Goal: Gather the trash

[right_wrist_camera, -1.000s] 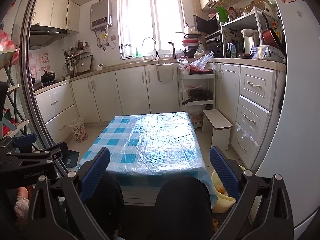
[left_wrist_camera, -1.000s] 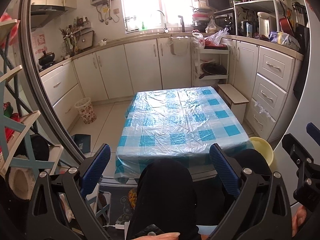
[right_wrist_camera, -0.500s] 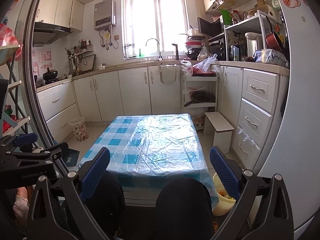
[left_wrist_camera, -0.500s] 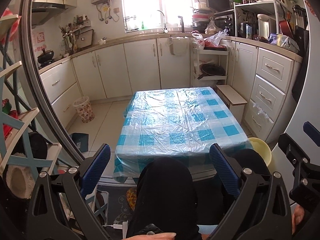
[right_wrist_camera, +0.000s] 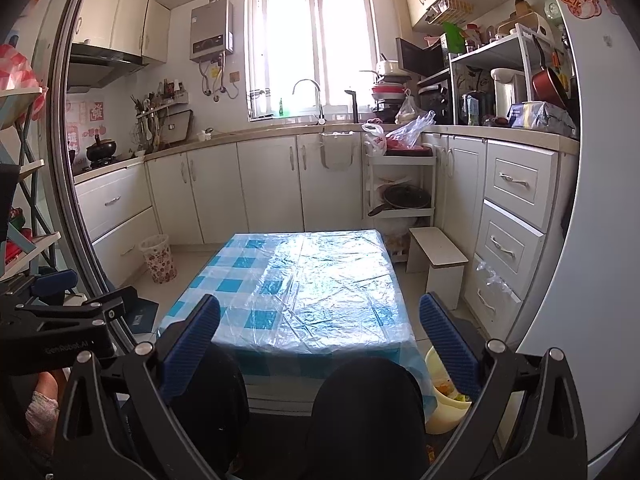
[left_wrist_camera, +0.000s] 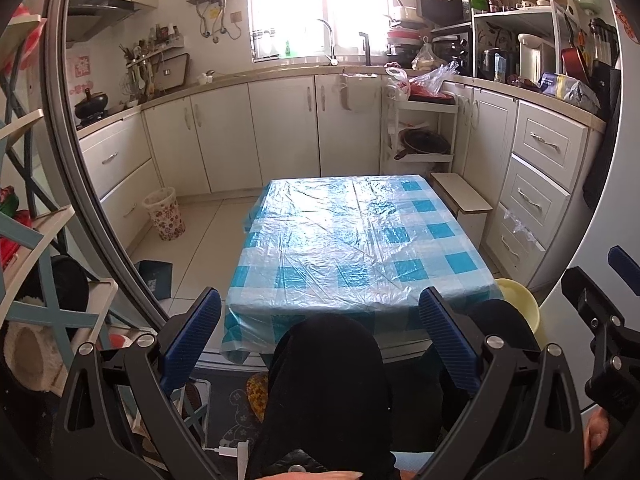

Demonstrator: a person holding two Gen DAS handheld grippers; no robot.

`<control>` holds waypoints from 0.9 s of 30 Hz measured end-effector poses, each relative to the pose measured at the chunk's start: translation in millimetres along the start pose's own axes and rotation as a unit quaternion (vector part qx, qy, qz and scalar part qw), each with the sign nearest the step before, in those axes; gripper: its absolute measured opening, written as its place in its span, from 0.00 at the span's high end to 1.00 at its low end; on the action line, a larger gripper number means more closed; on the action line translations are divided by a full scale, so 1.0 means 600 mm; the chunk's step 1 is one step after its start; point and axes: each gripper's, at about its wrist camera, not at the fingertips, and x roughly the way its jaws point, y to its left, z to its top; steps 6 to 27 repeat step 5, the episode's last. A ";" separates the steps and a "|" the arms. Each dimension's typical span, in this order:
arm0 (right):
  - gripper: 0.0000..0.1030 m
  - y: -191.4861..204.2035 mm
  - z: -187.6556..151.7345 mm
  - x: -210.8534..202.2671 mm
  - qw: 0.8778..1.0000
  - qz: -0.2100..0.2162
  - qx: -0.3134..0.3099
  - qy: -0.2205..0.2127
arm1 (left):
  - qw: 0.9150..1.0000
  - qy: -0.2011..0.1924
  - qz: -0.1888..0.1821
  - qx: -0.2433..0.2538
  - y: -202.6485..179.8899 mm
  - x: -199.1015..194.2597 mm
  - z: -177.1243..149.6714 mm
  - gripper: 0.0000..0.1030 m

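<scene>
Small kitchen, viewed from two hand-held grippers aimed over the knees of a seated person in black trousers. Left gripper [left_wrist_camera: 319, 336] with jaws spread wide, nothing held; black angular metal frame, ribbed blue rubber pads [left_wrist_camera: 191, 335] on both fingers. Right gripper [right_wrist_camera: 319, 342] likewise wide apart and holding nothing, same ribbed blue pads [right_wrist_camera: 448, 347]. Faint pale lettering on the left tool's body where it shows at the left edge of the right view, too blurred to read with confidence.

Straight ahead, a low rectangular table [left_wrist_camera: 360, 240] under a blue-and-white checked cloth topped with crinkled, glossy clear plastic sheeting that catches the window glare. Just beside the table's near right corner, on the tiled floor, a round pale-yellow plastic bin [right_wrist_camera: 442, 408] with scraps of orange and green trash visible inside. By the left-hand cabinets, well apart from the table, a woven-look waste basket [left_wrist_camera: 165, 214] in white with red flower print and a plastic liner.

Beside the table's far right corner, a small white boxy stool [left_wrist_camera: 462, 200]. Cream panelled cabinets with metal handles along three walls. Silver water heater [right_wrist_camera: 211, 32] high on the wall beside the bright window. Crumpled clear plastic bags [right_wrist_camera: 410, 130] on a white open trolley. Red paper decoration with a Chinese character on the left wall [right_wrist_camera: 95, 114], not legible.
</scene>
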 end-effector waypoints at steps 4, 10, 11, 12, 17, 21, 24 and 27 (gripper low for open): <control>0.07 -0.002 0.000 0.001 1.000 0.000 0.002 0.002 | 1.000 0.012 -0.003 -0.008 0.003 0.011 -0.005 0.07; 0.07 -0.002 0.001 0.002 1.000 0.000 0.002 0.002 | 1.000 0.012 -0.004 -0.006 0.003 0.012 -0.006 0.07; 0.07 -0.002 0.001 0.002 1.000 0.000 0.002 0.002 | 1.000 0.012 -0.004 -0.006 0.003 0.012 -0.006 0.07; 0.07 -0.002 0.001 0.002 1.000 0.000 0.002 0.002 | 1.000 0.012 -0.004 -0.006 0.003 0.012 -0.006 0.07; 0.07 -0.002 0.001 0.002 1.000 0.000 0.002 0.002 | 1.000 0.012 -0.004 -0.006 0.003 0.012 -0.006 0.07; 0.07 -0.002 0.001 0.002 1.000 0.000 0.002 0.002 | 1.000 0.012 -0.004 -0.006 0.003 0.012 -0.006 0.07; 0.07 -0.002 0.001 0.002 1.000 0.000 0.002 0.002 | 1.000 0.012 -0.004 -0.006 0.003 0.012 -0.006 0.07; 0.07 -0.002 0.001 0.002 1.000 0.000 0.002 0.002 | 1.000 0.012 -0.004 -0.006 0.003 0.012 -0.006 0.07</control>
